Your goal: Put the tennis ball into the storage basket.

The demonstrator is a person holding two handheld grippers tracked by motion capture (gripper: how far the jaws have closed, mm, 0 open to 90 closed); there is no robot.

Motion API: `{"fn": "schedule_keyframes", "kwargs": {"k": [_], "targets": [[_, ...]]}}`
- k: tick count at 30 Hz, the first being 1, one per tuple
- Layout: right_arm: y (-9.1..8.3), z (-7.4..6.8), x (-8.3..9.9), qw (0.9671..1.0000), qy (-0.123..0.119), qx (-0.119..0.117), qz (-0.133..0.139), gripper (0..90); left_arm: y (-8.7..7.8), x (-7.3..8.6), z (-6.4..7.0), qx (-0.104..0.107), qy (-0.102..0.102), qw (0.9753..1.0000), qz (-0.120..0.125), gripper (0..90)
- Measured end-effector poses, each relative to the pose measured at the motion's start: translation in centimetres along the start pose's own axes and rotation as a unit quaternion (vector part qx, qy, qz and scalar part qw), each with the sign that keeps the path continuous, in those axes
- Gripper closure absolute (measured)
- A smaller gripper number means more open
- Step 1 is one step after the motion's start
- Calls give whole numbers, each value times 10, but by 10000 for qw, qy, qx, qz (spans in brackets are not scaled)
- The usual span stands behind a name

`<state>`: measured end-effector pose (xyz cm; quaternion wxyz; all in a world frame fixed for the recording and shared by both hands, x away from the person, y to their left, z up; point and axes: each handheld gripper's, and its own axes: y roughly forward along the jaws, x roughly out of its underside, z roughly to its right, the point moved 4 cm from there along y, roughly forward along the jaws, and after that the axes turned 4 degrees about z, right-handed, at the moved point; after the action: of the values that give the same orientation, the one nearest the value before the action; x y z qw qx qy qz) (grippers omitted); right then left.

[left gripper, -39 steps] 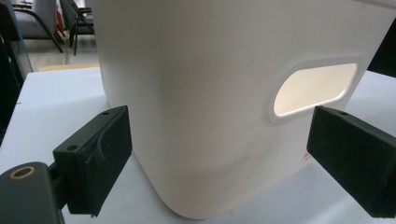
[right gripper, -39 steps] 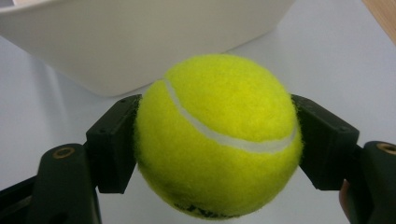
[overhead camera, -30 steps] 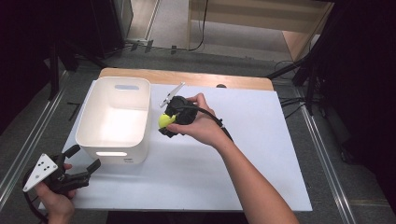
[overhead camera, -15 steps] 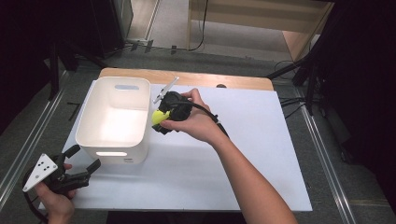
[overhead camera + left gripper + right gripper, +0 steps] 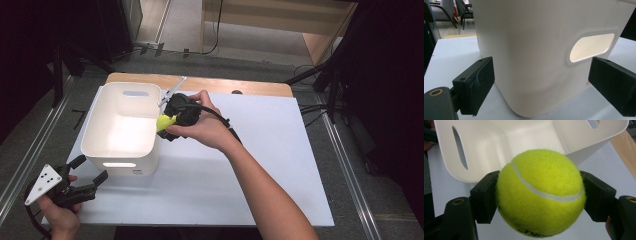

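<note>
A yellow tennis ball [image 5: 164, 122] [image 5: 541, 195] is clamped between the jaws of my right gripper [image 5: 167, 122] [image 5: 541, 197], held in the air at the right rim of a white plastic bin [image 5: 120, 130] [image 5: 499, 142]. The bin has oval handle slots and looks empty inside. My left gripper [image 5: 87, 177] [image 5: 541, 82] rests low at the table's front left corner, open, its jaws facing the bin's near wall [image 5: 536, 50] with nothing between them.
The bin stands on a white board [image 5: 270, 150] laid over a wooden table [image 5: 240, 85]. Metal rails [image 5: 25, 160] run along both sides on the floor. Cables [image 5: 305, 107] lie at the right, beyond the board.
My right gripper carried the ball leftward, from beside the bin to its right rim. The left gripper stayed where it was.
</note>
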<state>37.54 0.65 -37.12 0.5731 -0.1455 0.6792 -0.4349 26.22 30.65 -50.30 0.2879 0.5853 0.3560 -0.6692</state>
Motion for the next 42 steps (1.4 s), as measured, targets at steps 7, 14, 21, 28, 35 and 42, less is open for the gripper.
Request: {"fn": "schedule_keyframes", "kwargs": {"k": [7, 14, 21, 28, 35, 42], "targets": [[2, -8, -15, 9999, -95, -61, 60, 233, 0, 0, 0, 4, -14, 10000, 13, 72], [9, -17, -26, 9997, -177, -152, 101, 233, 0, 0, 0, 11, -23, 10000, 17, 72], [18, -23, -33, 9993, -283, -227, 97, 233, 0, 0, 0, 19, -42, 10000, 24, 72], [25, -31, -39, 9991, -296, -311, 56, 233, 0, 0, 0, 13, -16, 10000, 14, 72], [37, -33, -40, 9990, -336, -305, 1, 232, 0, 0, 0, 18, -34, 10000, 28, 72], [46, -36, -39, 9990, -335, -289, -116, 231, 0, -1, -1, 24, -58, 10000, 52, 72]]}}
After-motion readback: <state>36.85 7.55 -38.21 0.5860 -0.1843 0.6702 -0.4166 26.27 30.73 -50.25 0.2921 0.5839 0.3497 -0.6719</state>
